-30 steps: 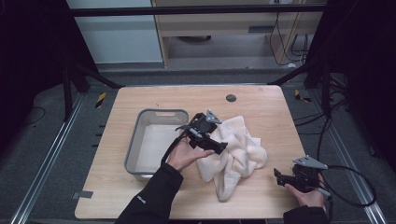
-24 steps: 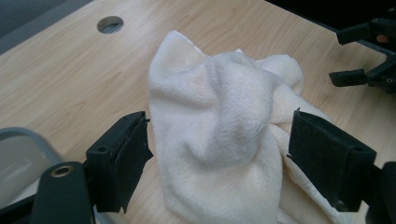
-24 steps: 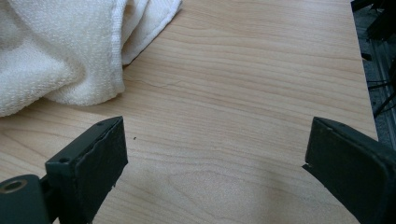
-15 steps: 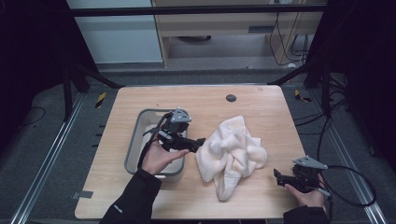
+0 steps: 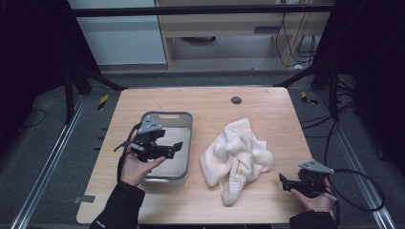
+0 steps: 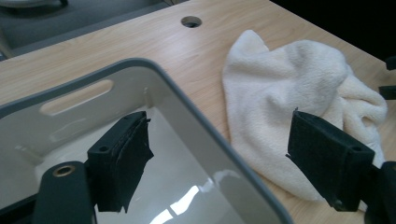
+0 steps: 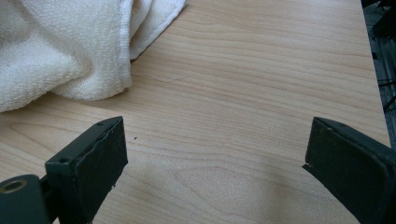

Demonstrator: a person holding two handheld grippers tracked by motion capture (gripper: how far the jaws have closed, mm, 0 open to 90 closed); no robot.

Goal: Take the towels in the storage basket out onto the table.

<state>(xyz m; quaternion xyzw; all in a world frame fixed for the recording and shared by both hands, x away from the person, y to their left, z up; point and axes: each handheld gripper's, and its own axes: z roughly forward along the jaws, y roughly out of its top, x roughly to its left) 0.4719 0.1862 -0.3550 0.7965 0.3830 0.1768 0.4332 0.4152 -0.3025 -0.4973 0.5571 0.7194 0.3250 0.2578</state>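
Careful: your left tongs (image 5: 175,147) hang apart over the grey tub (image 5: 187,125), right tongs (image 5: 282,183) apart beside the crumpled towel (image 5: 237,156) on the table (image 5: 191,102); reaching across could catch the rim.

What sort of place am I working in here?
Probably a lab or data-recording workstation: a bare wooden table inside a black metal frame, cables trailing on the floor, and just a grey tub and towel as props.
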